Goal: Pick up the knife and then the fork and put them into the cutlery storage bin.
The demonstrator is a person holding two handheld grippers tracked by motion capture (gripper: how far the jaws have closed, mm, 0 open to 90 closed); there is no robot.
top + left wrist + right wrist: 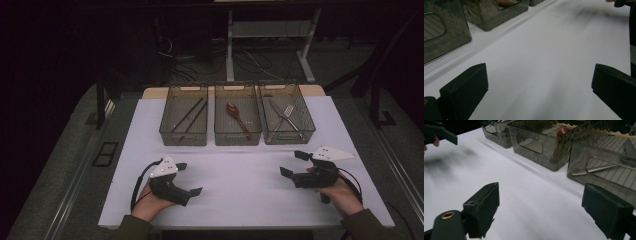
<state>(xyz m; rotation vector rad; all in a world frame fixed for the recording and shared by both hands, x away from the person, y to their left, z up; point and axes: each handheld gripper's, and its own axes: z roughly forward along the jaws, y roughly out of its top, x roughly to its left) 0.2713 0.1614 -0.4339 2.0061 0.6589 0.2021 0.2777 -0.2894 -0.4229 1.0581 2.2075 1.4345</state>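
- Left gripper (190, 178): at seven o'clock on our white table (240, 175), jaws apart, holding nothing.
- Right gripper (295, 163): at four o'clock, jaws apart, holding nothing.
- Three bins (237, 137): at twelve o'clock; the fork and knife (286, 116) lie in the rightmost.

No text, label, brand or number can be read on the bins (237, 131), the desk (240, 175) or the grippers.
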